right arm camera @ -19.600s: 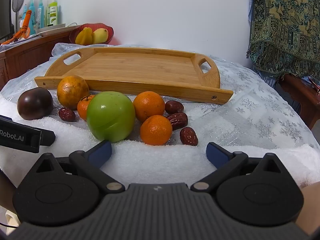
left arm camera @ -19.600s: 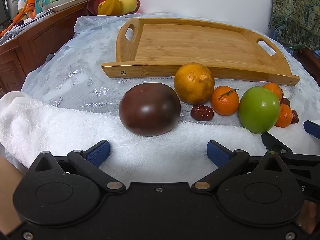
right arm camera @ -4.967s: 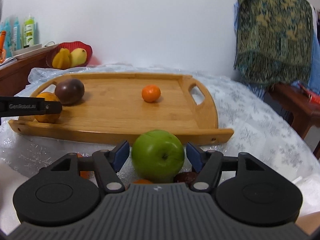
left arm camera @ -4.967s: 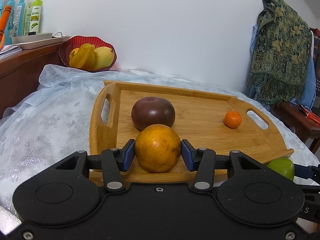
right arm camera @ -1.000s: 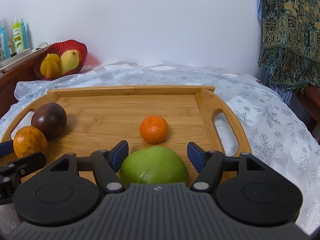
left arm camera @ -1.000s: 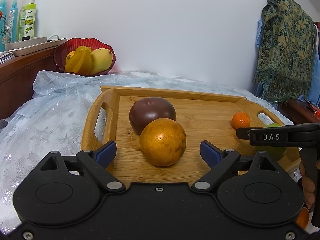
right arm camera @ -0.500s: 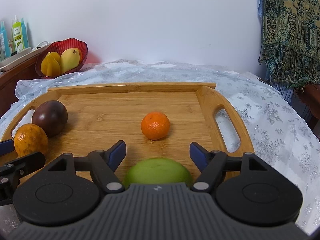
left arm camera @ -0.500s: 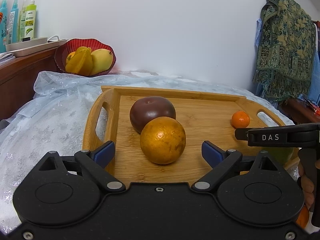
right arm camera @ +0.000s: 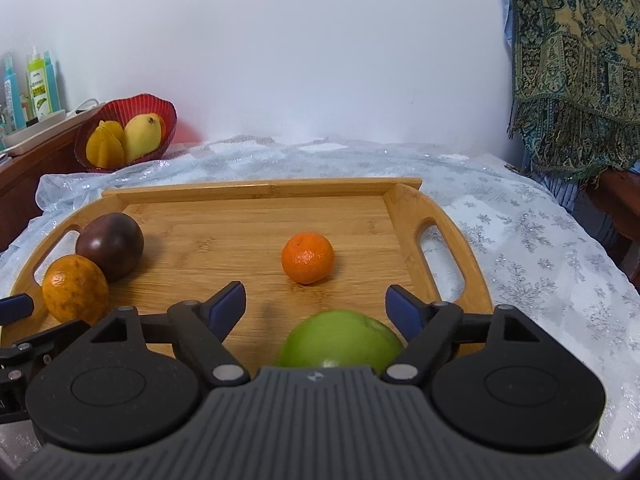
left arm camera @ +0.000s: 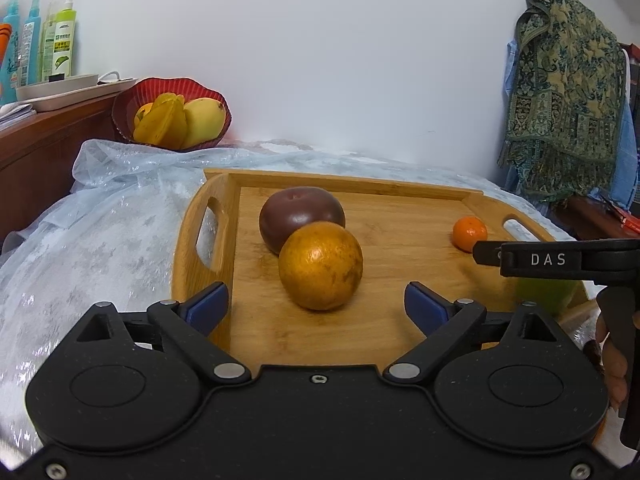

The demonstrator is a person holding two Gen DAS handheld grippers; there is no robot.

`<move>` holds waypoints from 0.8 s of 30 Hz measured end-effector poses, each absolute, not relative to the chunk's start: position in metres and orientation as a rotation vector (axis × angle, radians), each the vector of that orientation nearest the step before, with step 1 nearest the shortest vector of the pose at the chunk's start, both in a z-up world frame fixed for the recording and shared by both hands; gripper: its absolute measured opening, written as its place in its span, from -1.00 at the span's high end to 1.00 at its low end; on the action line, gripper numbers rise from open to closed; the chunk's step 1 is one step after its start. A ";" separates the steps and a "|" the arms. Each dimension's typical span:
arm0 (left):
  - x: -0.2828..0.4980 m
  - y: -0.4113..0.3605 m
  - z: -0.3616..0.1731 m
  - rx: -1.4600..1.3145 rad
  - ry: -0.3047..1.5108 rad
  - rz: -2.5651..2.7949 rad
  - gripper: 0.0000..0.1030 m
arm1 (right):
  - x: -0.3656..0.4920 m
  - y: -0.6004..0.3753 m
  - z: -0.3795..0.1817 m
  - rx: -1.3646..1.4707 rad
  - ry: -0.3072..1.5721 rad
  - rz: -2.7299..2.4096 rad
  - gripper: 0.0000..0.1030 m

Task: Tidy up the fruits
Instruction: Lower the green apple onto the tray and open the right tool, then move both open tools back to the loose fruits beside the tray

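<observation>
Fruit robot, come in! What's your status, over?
Left gripper open, large orange released on wooden tray. Right gripper jaws opening, green apple between them, untouched. Nothing blocking. Over.

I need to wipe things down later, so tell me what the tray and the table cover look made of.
Tray: bamboo or light wood, smooth matte finish; fine parallel grain strips show. Table cover: thin translucent plastic or sheer fabric, glossy, with crinkles and printed silver snowflakes; which one is unclear.

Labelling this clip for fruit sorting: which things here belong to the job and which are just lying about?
Job: wooden tray, green apple, small mandarin, large orange, dark purple fruit.
Lying about: red fruit bowl, bottles, patterned cloth.
</observation>
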State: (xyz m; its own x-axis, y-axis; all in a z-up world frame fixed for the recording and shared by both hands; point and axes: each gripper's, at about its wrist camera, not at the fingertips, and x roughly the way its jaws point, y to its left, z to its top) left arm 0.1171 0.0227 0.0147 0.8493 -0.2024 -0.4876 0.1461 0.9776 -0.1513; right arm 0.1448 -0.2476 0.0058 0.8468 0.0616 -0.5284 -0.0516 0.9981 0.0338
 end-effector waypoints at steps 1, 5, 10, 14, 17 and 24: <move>0.113 0.024 0.014 -0.113 0.529 -0.188 -0.85 | 0.141 -0.248 0.007 0.020 0.550 0.056 -0.70; 0.094 0.026 0.015 -0.116 0.526 -0.199 -0.85 | 0.123 -0.250 0.011 0.031 0.509 0.049 -0.72; 0.067 0.022 0.016 -0.091 0.489 -0.207 -0.88 | 0.097 -0.249 0.014 0.008 0.438 0.046 -0.74; 0.050 0.018 0.017 -0.069 0.460 -0.217 -0.89 | 0.077 -0.248 0.009 0.024 0.418 0.047 -0.75; 0.036 0.015 0.018 -0.055 0.439 -0.239 -0.90 | 0.061 -0.247 0.006 0.018 0.391 0.040 -0.75; 0.009 0.004 0.013 0.016 0.406 -0.252 -0.91 | 0.028 -0.245 -0.003 0.007 0.348 0.026 -0.75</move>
State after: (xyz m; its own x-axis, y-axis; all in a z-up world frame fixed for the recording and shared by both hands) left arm 0.0089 0.0035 0.0128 0.8880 -0.2395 -0.3926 0.2457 0.9687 -0.0351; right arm 0.0281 -0.2450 -0.0025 0.9398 0.0263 -0.3406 -0.0238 0.9996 0.0117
